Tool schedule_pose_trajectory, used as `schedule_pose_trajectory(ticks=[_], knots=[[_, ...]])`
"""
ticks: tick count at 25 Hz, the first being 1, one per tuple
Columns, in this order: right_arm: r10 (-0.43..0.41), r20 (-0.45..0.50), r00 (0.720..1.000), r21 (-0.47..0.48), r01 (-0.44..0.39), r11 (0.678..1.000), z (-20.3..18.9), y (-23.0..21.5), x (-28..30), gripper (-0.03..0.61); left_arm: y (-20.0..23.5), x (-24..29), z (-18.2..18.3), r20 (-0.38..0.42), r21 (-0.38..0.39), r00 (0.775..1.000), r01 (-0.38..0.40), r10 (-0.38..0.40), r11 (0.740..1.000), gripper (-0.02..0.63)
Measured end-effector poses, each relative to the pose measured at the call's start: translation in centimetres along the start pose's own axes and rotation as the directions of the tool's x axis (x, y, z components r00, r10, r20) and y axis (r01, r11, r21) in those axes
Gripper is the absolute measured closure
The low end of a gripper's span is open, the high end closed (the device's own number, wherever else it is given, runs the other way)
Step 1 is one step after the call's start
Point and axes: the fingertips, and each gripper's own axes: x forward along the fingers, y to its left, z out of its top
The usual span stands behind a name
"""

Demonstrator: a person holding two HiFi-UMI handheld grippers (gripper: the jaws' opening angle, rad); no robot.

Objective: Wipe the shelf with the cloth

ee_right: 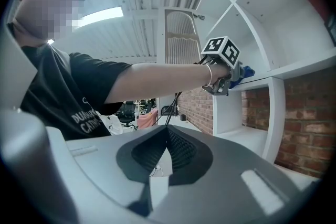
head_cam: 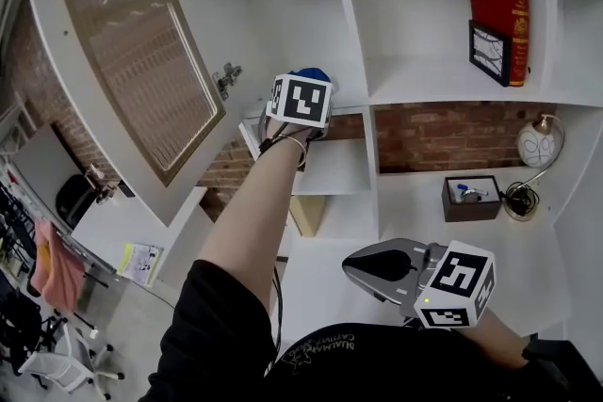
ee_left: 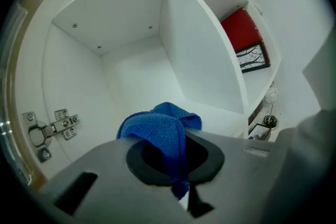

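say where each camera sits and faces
Head view: on the person's head, looking steeply down at the white shelf; shows left arm, left tongs, right tongs.
Left gripper view: on left tongs, facing into a shelf compartment; jaws shut on blue cloth.
Right gripper view: on right tongs, facing the person's torso and left arm; jaws together, empty.
Shared: head and left views show the red book.

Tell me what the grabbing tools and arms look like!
The left tool and right tool are grey with dark pads. Each carries a white cube with black square markers. The person wears a black short-sleeved shirt and a thin bracelet.
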Motion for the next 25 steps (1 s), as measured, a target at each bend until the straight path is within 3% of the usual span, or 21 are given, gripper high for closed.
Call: schedule_pose_trajectory(ticks=[4,8,11,13,15,17,20,22,25], knots=[[-0.011,0.001,1.000,0.004,0.011,1.000,0.0,-0.3,-0.2,0.569,-2.8,-0.1,1.1,-0.020,-0.015,0.996,0.088,-0.089,0.996,0.615],[-0.025,0.004,1.000,0.006,0.025,1.000,-0.1,-0.6,-0.5,0.569,-5.7,0.2,2.3,0.021,-0.080,0.980,0.201,-0.199,0.976,0.615],[-0.035,0.010,0.999,0.012,0.035,0.999,-0.2,-0.8,-0.7,0.569,-7.2,0.3,2.8,0.046,-0.090,0.969,0.245,-0.241,0.965,0.615],[-0.040,0.014,0.999,0.016,0.040,0.999,-0.1,-1.0,-0.7,0.569,-7.5,0.1,3.2,0.089,-0.078,0.962,0.267,-0.260,0.961,0.613],[-0.039,0.013,0.999,0.016,0.039,0.999,-0.1,-1.0,-0.4,0.569,-7.0,-0.5,3.6,0.184,-0.084,0.947,0.283,-0.264,0.956,0.606],[-0.028,0.007,1.000,0.012,0.027,1.000,-0.1,-0.9,0.2,0.569,-5.7,-1.1,3.5,0.264,-0.099,0.940,0.248,-0.215,0.964,0.604],[0.011,-0.007,1.000,0.016,-0.010,1.000,-0.4,-0.4,1.3,0.569,-2.4,-2.0,2.3,0.308,-0.116,0.947,0.132,-0.090,0.985,0.603],[0.039,-0.016,0.999,0.014,-0.039,0.999,-0.3,-0.2,2.1,0.569,1.4,-2.9,1.2,0.314,-0.159,0.949,0.015,0.036,0.987,0.603],[0.078,-0.023,0.997,-0.005,-0.078,0.997,0.0,0.4,3.4,0.569,6.9,-4.0,-1.4,0.262,-0.215,0.942,-0.155,0.210,0.964,0.603]])
